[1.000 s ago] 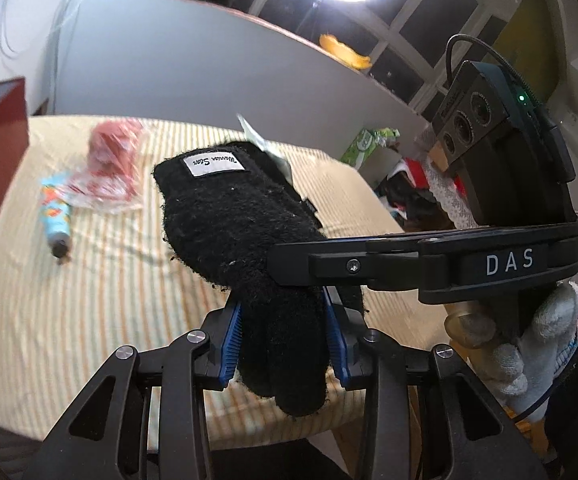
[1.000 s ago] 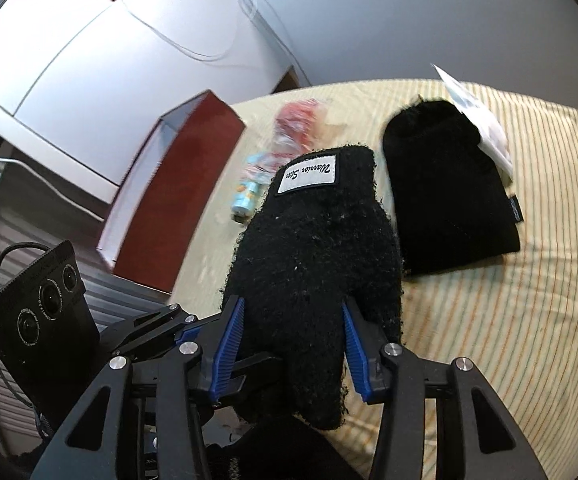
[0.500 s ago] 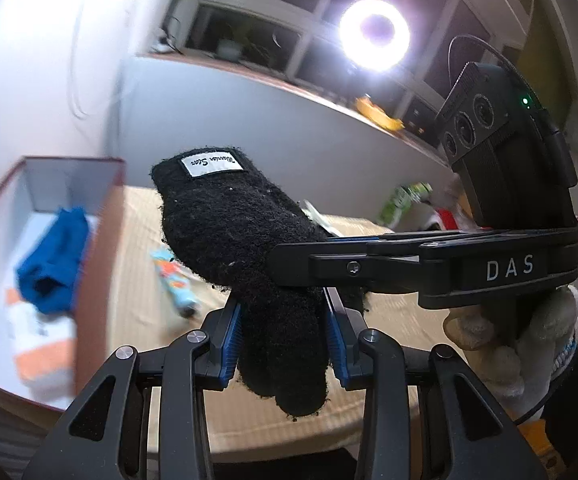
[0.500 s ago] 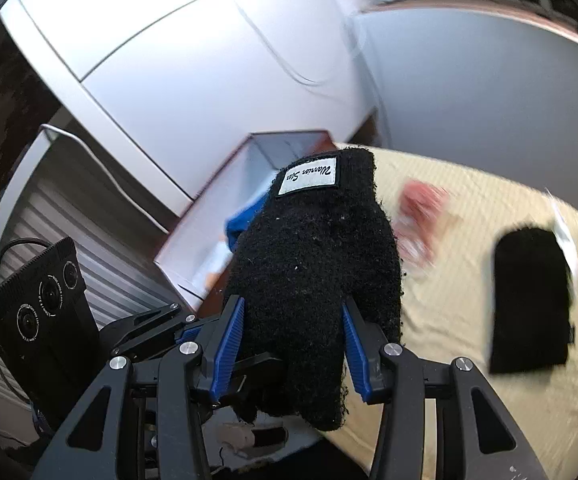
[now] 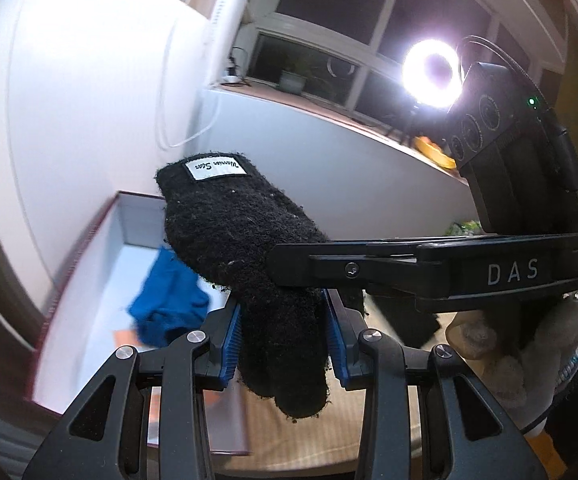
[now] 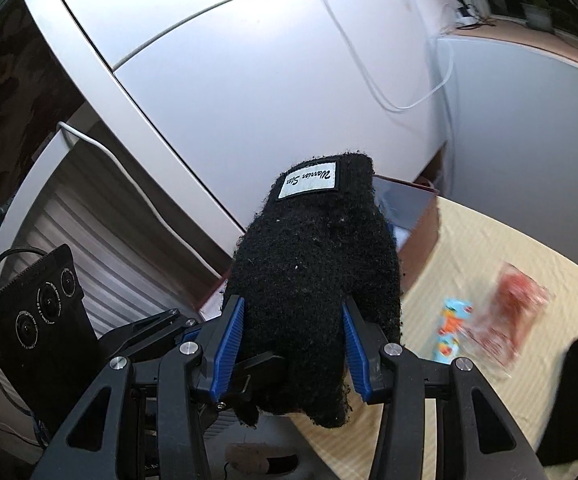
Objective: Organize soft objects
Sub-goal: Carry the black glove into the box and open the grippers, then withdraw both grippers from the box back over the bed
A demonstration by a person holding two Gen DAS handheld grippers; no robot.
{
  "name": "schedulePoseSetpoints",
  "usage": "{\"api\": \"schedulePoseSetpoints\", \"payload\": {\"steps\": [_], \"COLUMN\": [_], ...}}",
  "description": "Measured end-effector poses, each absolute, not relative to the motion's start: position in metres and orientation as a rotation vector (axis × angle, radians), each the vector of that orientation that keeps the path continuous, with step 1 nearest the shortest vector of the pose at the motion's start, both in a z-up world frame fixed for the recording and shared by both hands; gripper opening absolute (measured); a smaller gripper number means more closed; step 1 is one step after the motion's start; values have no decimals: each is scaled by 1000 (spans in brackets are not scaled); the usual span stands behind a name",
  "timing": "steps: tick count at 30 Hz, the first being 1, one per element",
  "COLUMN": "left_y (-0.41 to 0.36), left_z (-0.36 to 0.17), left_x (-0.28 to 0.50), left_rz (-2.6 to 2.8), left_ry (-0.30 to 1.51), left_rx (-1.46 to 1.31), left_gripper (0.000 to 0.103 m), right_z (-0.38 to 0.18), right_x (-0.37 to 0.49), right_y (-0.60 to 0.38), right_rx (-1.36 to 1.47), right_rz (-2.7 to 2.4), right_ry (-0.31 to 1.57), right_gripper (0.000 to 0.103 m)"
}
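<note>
Both tongs are clamped part-way closed on one black fuzzy glove (image 5: 245, 240), carried in the air between them: the left tongs (image 5: 285, 342) pinch its finger end between blue pads (image 5: 233, 340), and the right tongs (image 6: 293, 350) squeeze the same glove across its lower half, with its white label (image 6: 309, 180) standing up at the cuff. In the left wrist view the right tongs reach in crosswise from the right, held by a hand in a pale knit work glove (image 5: 529, 356). Below and to the left sits an open box (image 5: 89, 280) with dark red sides and a pale inside, where a blue cloth (image 5: 169, 304) already lies. The glove hangs over the box's near edge rather than inside it. On the striped bench (image 6: 489, 264) there remain a blurred red packet (image 6: 517, 300), a small colourful tube (image 6: 451, 328) and another black knit piece (image 6: 577, 392), all well apart from the box. The step in hand looks like the carry of the glove to the box; the next move would call for bringing it over the open inside, lowering it beside the blue cloth and letting both tongs open so the soft thing drops flat without snagging on the pads
</note>
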State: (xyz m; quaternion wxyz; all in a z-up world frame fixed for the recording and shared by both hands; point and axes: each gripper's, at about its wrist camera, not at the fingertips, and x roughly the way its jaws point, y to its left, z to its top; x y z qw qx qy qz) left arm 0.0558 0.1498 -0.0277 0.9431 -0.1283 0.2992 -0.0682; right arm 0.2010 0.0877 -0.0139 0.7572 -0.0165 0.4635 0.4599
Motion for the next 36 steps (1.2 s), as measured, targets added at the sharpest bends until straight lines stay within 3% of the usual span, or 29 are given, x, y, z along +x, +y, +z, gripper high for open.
{"api": "schedulePoseSetpoints", "payload": {"steps": [2,4,23,25,27,29,36], "left_y": [159,167,215,218,223,228,222], "left_z": [-31,-36,-83,-87,-87,-85,-78], "left_x": [58,63,105,105,105,101,96], "left_rz": [-117,-97,92,113,130,136,132], "left_ry": [617,639,770,792,793,786,772], "left_rx": [-259,-255,-285,-288,-298,-320,-312], "left_gripper": [35,32,35,39,53,59,59], "right_z": [-18,-23,-78,-79,-76,-72,-65], "right_x": [204,207,240,243,243,243,243], "right_y": [100,111,165,167,164,160,147], "right_rx": [-43,-46,-105,-98,-98,-96,-98], "right_rz": [1016,1039,977,969,957,953,940], "right_ry": [1014,1025,1106,1107,1099,1090,1081], "right_gripper": [43,28,31,37,45,54,57]}}
